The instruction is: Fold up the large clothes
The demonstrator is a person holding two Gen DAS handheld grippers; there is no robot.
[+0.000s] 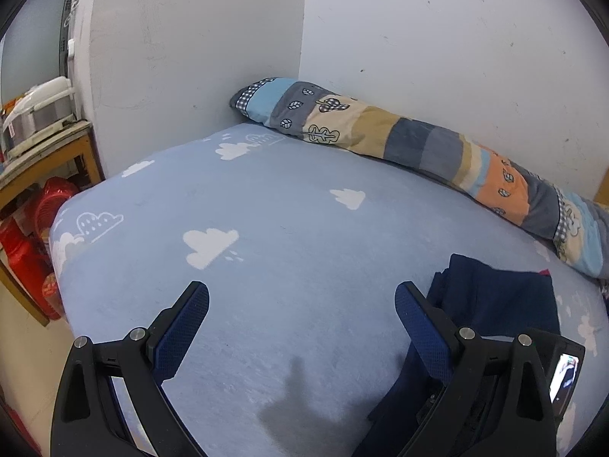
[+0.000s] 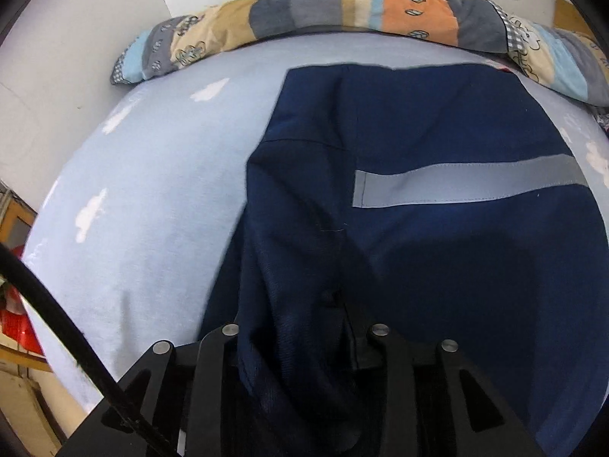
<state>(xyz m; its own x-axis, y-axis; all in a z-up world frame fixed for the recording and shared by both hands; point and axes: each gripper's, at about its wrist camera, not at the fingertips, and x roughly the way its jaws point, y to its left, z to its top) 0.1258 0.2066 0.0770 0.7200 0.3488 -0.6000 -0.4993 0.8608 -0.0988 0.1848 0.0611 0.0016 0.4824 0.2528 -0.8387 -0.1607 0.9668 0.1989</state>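
The navy garment (image 2: 437, 144) is laid partly folded on the bed (image 1: 266, 198); more folds are judged needed. The left gripper (image 1: 300, 304) is spread open and empty; cloth is bunched between the right gripper's (image 2: 304, 327) fingers, though a grip cannot be told.

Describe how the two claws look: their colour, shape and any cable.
The left claw is black with round silver pins and textured blue pads on its fingers. The right claw has the same black frame and silver pins; its pads are hidden by fabric. A black cable runs beside it.
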